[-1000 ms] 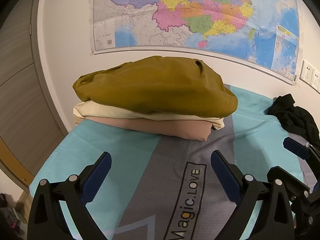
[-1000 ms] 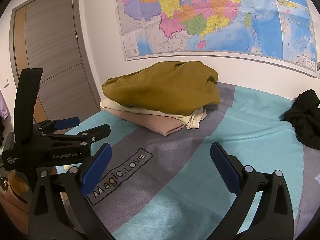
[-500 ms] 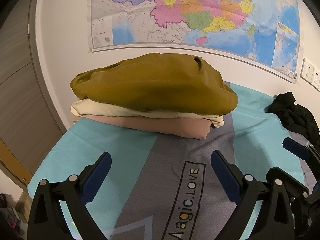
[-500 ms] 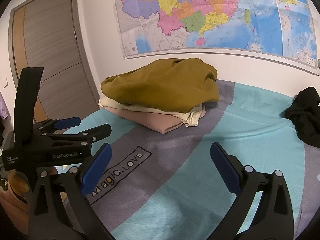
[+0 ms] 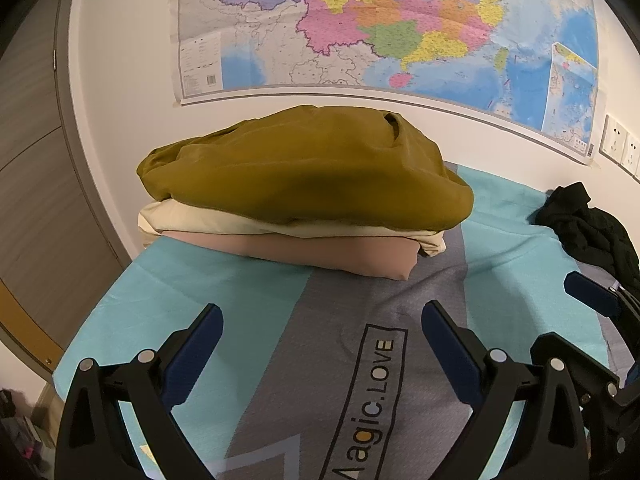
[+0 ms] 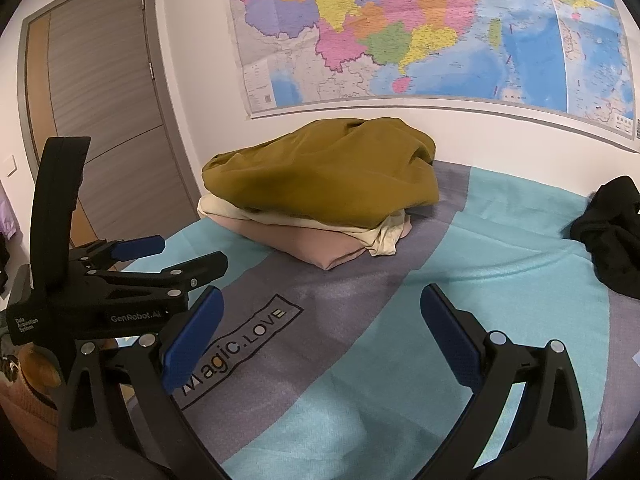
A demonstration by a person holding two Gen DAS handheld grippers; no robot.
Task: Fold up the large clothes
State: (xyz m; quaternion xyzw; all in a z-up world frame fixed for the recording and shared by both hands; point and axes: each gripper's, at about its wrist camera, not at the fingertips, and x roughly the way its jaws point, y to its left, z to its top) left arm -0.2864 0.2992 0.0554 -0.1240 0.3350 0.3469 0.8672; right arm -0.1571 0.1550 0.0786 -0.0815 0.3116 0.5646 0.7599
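A stack of folded clothes lies at the far end of the bed by the wall: an olive-brown garment [image 5: 304, 172] on top, a cream one [image 5: 224, 222] under it, a pink one [image 5: 328, 252] at the bottom. The stack also shows in the right wrist view [image 6: 320, 180]. A crumpled black garment [image 5: 588, 232] lies at the right; it also shows in the right wrist view [image 6: 612, 232]. My left gripper [image 5: 320, 344] is open and empty, short of the stack. My right gripper [image 6: 320, 328] is open and empty beside it.
The bed cover [image 5: 248, 304] is teal and grey with a "Magic.LOVE" label [image 5: 372, 392]. A large map [image 5: 380, 28] hangs on the wall behind. A grey door [image 6: 104, 92] stands left of the bed. Wall sockets [image 5: 620, 148] are at the right.
Both grippers have tilted down slightly, so the stack sits a little lower relative to the map. Nothing on the bed has moved.
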